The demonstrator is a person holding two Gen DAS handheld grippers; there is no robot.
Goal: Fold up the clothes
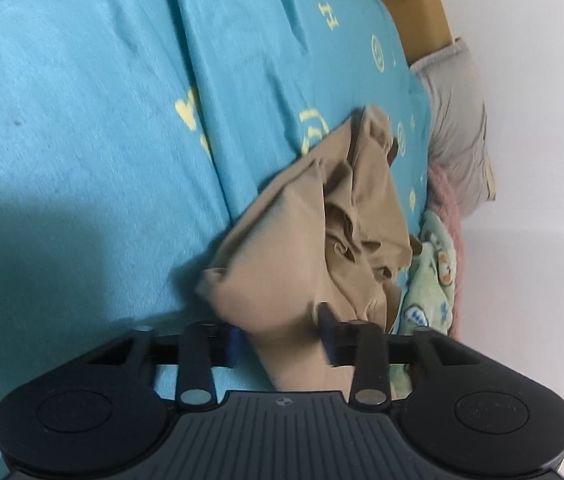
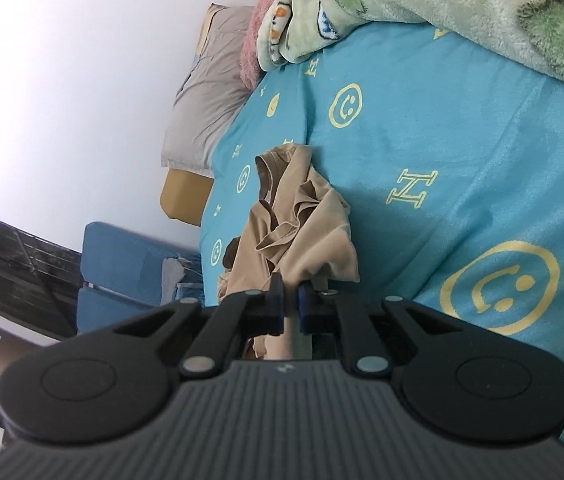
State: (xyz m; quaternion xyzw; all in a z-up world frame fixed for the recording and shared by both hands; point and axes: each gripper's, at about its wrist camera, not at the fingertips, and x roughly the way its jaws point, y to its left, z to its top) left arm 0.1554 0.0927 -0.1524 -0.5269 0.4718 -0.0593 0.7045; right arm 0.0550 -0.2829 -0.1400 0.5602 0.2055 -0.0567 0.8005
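- Tan, thin fabric fills the middle of both of our wrist views: a crumpled garment (image 1: 301, 248) lying on a bed covered by a turquoise sheet (image 1: 82, 120).
- We see the sheet printed with pale yellow smiley faces (image 2: 499, 286) and letter H shapes (image 2: 411, 188).
- In our left wrist view, the left gripper (image 1: 282, 340) has a broad fold of the tan garment between its blue-edged fingers. The right-hand finger (image 1: 327, 330) touches the cloth; we cannot tell whether the other finger presses on it, so whether this is a firm pinch is unclear.
- In our right wrist view, the right gripper (image 2: 291, 306) has its two fingers drawn almost together, pinching a narrow strip of the garment (image 2: 301, 232). The cloth rises from the sheet to the fingertips and a piece hangs down behind them.
- The rest of the garment is bunched in loose folds just beyond both grippers, with a darker brown inner edge showing in places.
- A fleecy pale green blanket (image 2: 461, 0) with cartoon prints is heaped on the bed near the garment, not touching it as far as we can see.
- Beside the blanket lie a pink fuzzy fabric (image 2: 256, 36) and a grey pillow (image 2: 210, 96), against a white wall (image 2: 62, 100).
- A mustard-brown headboard (image 1: 417, 20) shows at the bed's end.
- A blue upholstered seat (image 2: 122, 264) stands beside the bed in the right view.
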